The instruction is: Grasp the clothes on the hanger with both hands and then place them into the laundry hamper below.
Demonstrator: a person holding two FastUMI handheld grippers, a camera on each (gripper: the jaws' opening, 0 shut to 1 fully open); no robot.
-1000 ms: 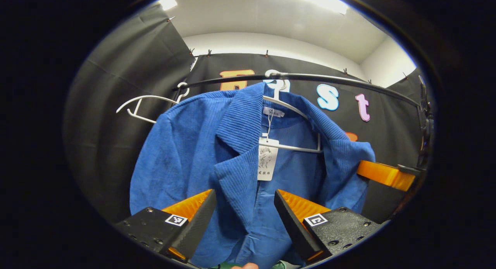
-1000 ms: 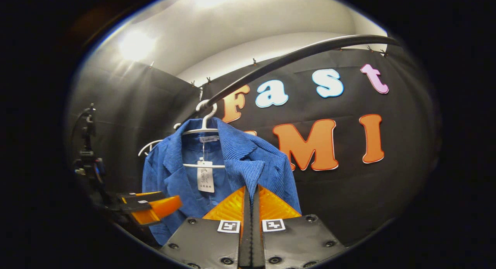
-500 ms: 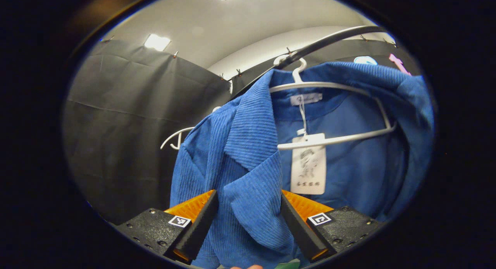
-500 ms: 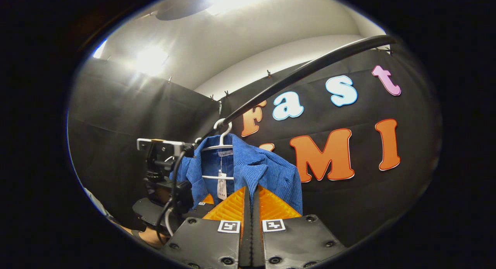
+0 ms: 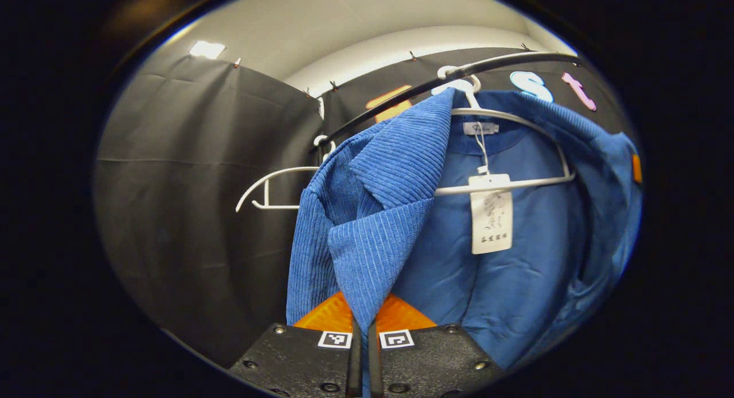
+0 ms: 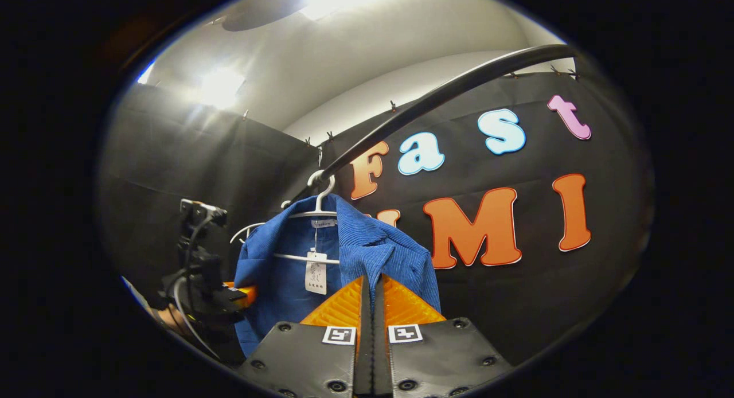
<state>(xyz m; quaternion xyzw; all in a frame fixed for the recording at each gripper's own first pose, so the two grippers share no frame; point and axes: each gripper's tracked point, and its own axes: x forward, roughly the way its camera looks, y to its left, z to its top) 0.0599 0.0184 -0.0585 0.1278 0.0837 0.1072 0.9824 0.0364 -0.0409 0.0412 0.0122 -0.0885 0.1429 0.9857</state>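
My left tool (image 5: 361,323) has just closed: half a second ago its fingers stood apart on either side of the blue jacket's (image 5: 516,260) front edge, and now they are pressed together on that lapel, the cloth running down into the seam between them. That gives me the first of the two holds the task wants. My right tool (image 6: 371,306) is closed as before; the jacket's other front edge (image 6: 395,260) drops right to its tips, but I cannot tell whether any cloth is caught between them.

The jacket hangs on its white hanger (image 5: 504,183), hooked over the black rail (image 5: 401,100), so nothing has come off yet. I judge the next step is to lift the shoulders clear of the hanger.

The left gripper view shows the pinch itself, the paper tag (image 5: 490,214) and a bare second hanger (image 5: 269,186) behind. The right gripper view gives the wider scene: the whole jacket under the rail (image 6: 436,97), and my left tool (image 6: 229,295) at its near edge.
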